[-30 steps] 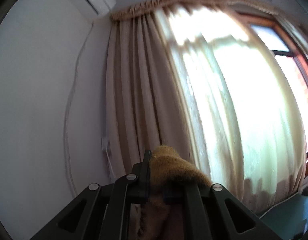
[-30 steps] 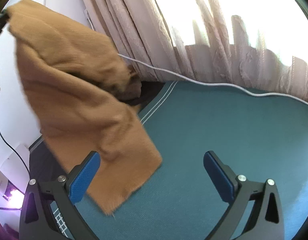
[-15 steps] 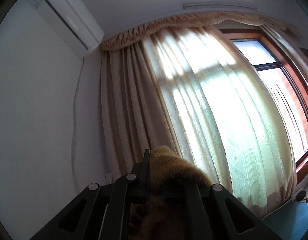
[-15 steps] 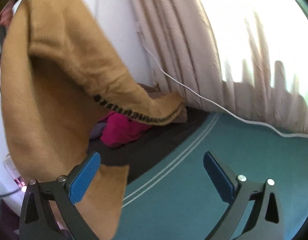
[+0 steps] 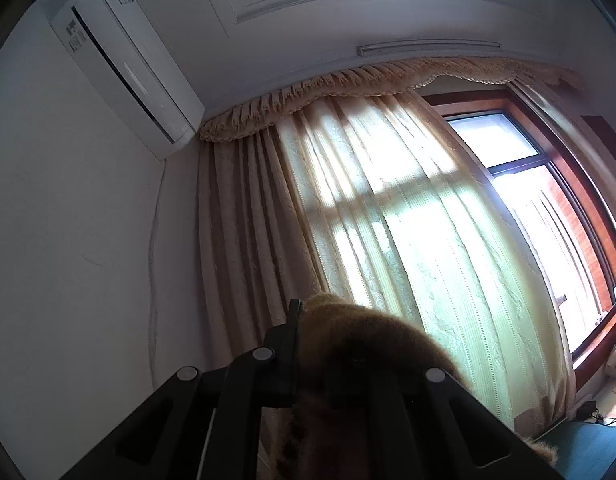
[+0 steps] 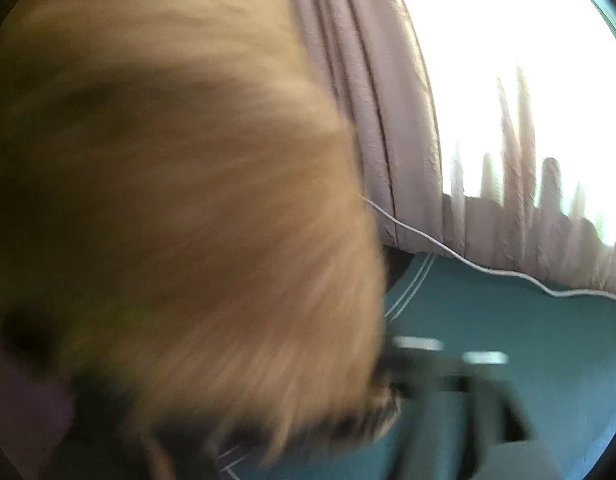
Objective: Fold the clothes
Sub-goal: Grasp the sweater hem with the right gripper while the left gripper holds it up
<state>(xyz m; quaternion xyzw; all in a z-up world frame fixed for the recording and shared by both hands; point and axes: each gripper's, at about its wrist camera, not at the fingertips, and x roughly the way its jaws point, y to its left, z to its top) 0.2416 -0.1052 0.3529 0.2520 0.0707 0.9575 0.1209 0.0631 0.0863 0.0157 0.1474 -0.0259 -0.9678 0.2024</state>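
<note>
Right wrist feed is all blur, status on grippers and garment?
Left gripper shut on tan garment, raised. Right gripper jaws just closed, garment at them, grip unclear in blur. Nothing in the way.

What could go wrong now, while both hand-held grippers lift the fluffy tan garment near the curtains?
1. The right view is very blurred: the right hand-held gripper has just closed at the dark-trimmed edge of the fluffy tan garment, so its grip may be shallow and slip.
2. The garment covers most of the right view, hiding the teal floor covering.
3. The thin white cable lies nearby; hanging fabric could catch it.
</note>
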